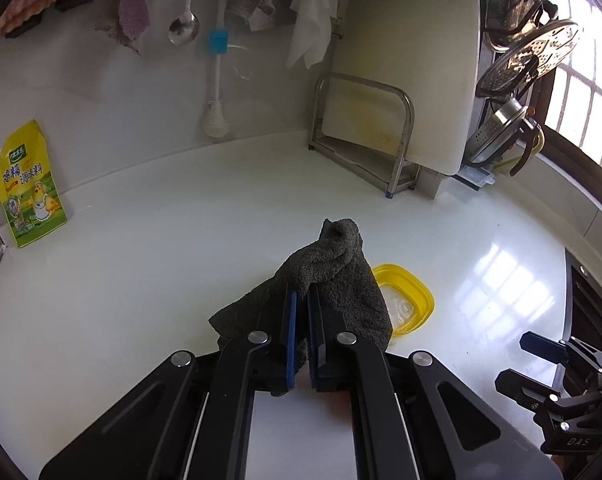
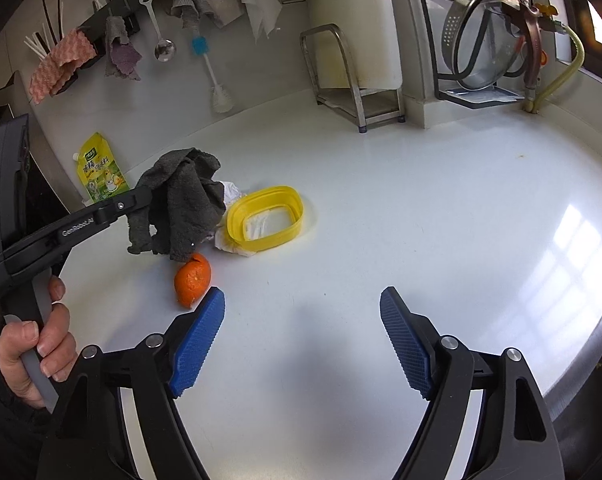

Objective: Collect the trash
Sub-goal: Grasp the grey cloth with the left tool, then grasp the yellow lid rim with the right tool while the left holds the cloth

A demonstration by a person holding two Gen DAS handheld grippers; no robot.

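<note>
Left gripper (image 1: pixel 301 300) clamps the grey cloth (image 1: pixel 333 276) above the orange peel (image 2: pixel 193 278), just beside the yellow container (image 2: pixel 269 220). Right gripper (image 2: pixel 303 300) gapes wide, empty, near the peel.

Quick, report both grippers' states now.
Left gripper: shut on the grey cloth, lifted above the counter.
Right gripper: open, holding nothing, near the orange peel.
</note>
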